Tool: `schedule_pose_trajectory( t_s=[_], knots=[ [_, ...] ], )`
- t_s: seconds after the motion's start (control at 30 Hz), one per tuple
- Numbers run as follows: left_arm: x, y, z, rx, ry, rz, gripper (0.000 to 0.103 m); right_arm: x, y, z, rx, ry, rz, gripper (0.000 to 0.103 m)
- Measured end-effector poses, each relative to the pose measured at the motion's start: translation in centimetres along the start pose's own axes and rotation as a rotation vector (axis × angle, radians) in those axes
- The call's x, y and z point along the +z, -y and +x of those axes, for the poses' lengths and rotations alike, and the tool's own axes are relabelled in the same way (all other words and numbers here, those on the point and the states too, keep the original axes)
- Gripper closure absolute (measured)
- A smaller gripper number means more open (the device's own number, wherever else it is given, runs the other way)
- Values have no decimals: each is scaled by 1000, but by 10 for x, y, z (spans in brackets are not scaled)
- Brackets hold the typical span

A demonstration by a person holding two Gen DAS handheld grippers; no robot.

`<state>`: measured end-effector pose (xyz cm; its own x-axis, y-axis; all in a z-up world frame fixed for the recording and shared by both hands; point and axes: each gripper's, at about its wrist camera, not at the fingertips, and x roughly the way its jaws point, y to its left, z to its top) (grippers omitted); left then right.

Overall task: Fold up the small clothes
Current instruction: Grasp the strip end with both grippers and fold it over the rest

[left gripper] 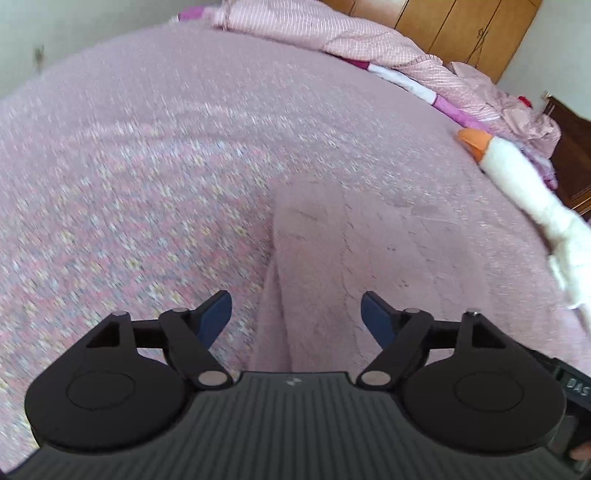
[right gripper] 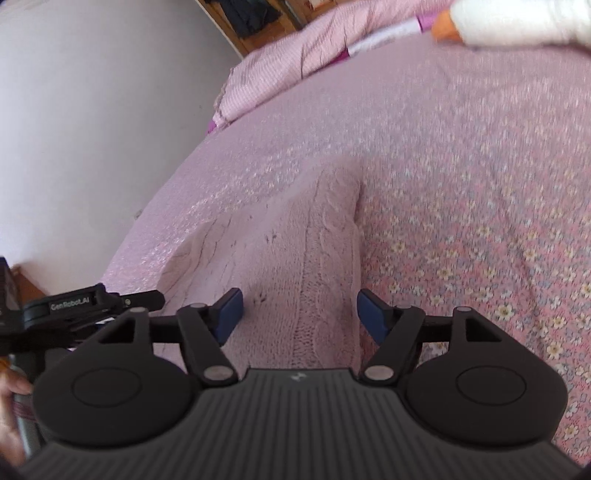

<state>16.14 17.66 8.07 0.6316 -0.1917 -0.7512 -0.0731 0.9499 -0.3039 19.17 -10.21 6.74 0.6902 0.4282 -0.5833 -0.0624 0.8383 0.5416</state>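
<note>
Both grippers, left (left gripper: 295, 317) and right (right gripper: 299, 314), hovered with jaws released and empty above a pink cable-knit garment (right gripper: 295, 251) lying flat on the floral bedspread (right gripper: 480, 221). Judged stage: between folds, the soft, thick knit apparently partly doubled; next move calls for pinching an edge on each side.

**Pink bedroom in daylight**

We see a bed (left gripper: 184, 147) under a pink floral spread filling the view. A bunched pink quilt (left gripper: 332, 33) lies at 12 o'clock, a wooden wardrobe (left gripper: 461, 29) at 1 o'clock, a dark wooden cabinet (left gripper: 572, 155) at 3 o'clock. A plain pale wall (right gripper: 92, 110) stands beside the bed.
</note>
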Motion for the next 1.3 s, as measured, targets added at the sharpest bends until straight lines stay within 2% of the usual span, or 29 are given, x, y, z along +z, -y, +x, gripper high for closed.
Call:
schedule_pose_trajectory(
  t_s=[0.2,0.37,0.5,0.73,0.93,0.97,1.03,1.17,1.3],
  knots=[
    [-4,-6,15,-17,-70,-33,19,10,19,13,65,-110,81,28],
    [-5,-16,28,-51,-96,-75,15,15,27,28,112,-171,110,26],
    [-3,-19,34,-72,-103,-80,15,15,29,38,145,-195,117,22],
    [-1,-18,44,-103,-101,-58,15,19,29,54,188,-209,91,20],
    [0,-15,55,-184,-84,-44,16,20,21,64,201,-199,60,20],
    [-1,-15,57,-216,-79,-56,21,22,21,64,203,-197,61,21],
    [-2,-14,62,-276,-85,-97,31,22,19,66,204,-196,76,36],
    [-2,-15,60,-282,-71,-131,50,27,11,62,207,-184,82,47],
    [-2,-8,47,-271,-69,-113,55,33,-1,48,223,-163,71,50]
  ],
)
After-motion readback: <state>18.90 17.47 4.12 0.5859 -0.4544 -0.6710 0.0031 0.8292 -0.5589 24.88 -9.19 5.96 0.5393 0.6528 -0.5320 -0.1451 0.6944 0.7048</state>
